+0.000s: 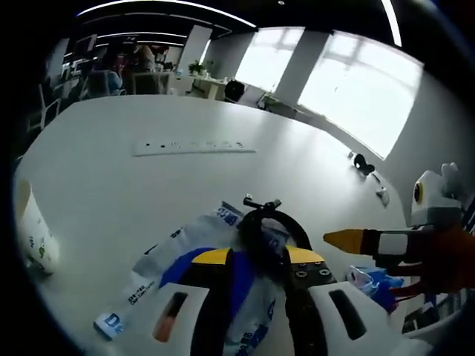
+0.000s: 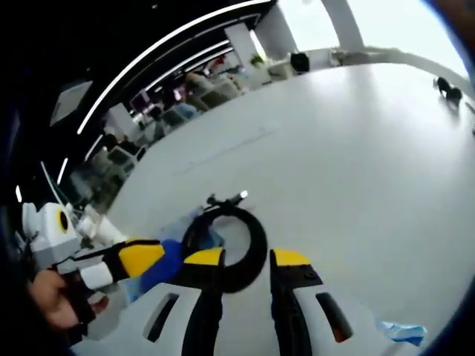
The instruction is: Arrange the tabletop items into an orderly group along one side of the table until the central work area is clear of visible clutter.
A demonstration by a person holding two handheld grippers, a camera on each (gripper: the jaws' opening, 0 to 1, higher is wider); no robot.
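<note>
A black ring-shaped strap [image 1: 271, 230] lies on white and blue plastic packets [image 1: 174, 256] on the white tabletop [image 1: 148, 185], right ahead of both tools. The left tool [image 1: 256, 259] and right tool [image 2: 246, 258] each stand apart, gripping nothing. A paper cup [image 1: 33, 237] stands near the edge.

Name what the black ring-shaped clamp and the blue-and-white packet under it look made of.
Black ring-shaped clamp: likely rubber or matte plastic, dull dark surface, with a small metal-looking screw fitting at the top. Blue-and-white packet: thin glossy plastic film, judging by its crinkles and sheen.
</note>
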